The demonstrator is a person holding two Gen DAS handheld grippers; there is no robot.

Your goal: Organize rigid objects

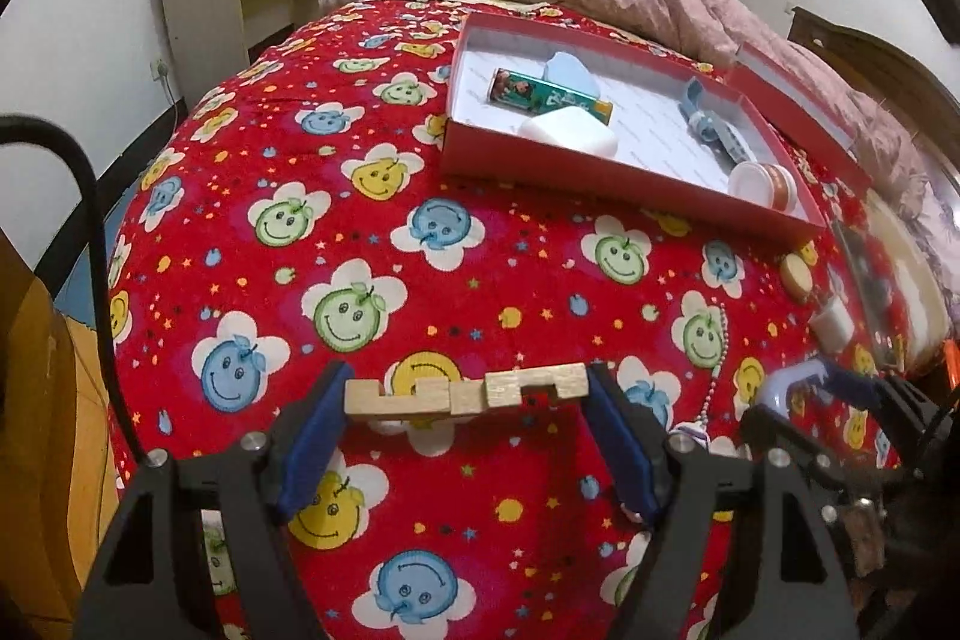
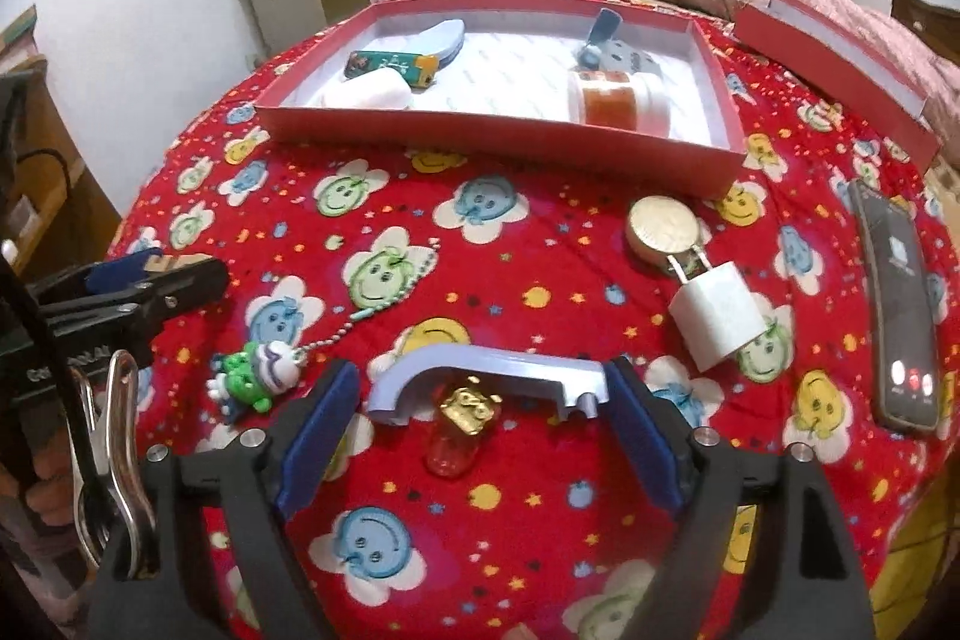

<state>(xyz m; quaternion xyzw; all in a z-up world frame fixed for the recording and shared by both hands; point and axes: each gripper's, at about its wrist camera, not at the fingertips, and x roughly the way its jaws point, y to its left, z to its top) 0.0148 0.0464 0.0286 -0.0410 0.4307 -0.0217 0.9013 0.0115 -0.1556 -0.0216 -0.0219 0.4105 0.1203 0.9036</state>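
A red smiley-print bedspread (image 1: 480, 280) covers the bed, bare through its middle. Toward its far end a red tray (image 2: 498, 142) holds a tube, white blocks and a jar. The left gripper (image 1: 468, 400) grasps a notched wooden puzzle piece (image 1: 465, 394) end to end, held above the cloth. The right gripper (image 2: 486, 388) spans a pale blue plastic bracket (image 2: 486, 379), pads touching both ends, over a small red bottle (image 2: 456, 436). A white charger plug (image 2: 717, 310), a phone (image 2: 897, 304) and a frog keychain (image 2: 258, 376) lie nearby.

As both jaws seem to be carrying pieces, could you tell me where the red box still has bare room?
The red box is bare across its white middle, between the green tube and the orange-banded jar. Its left end is crowded by the tube, white block and pale blue piece; the right end by the jar and blue clip.
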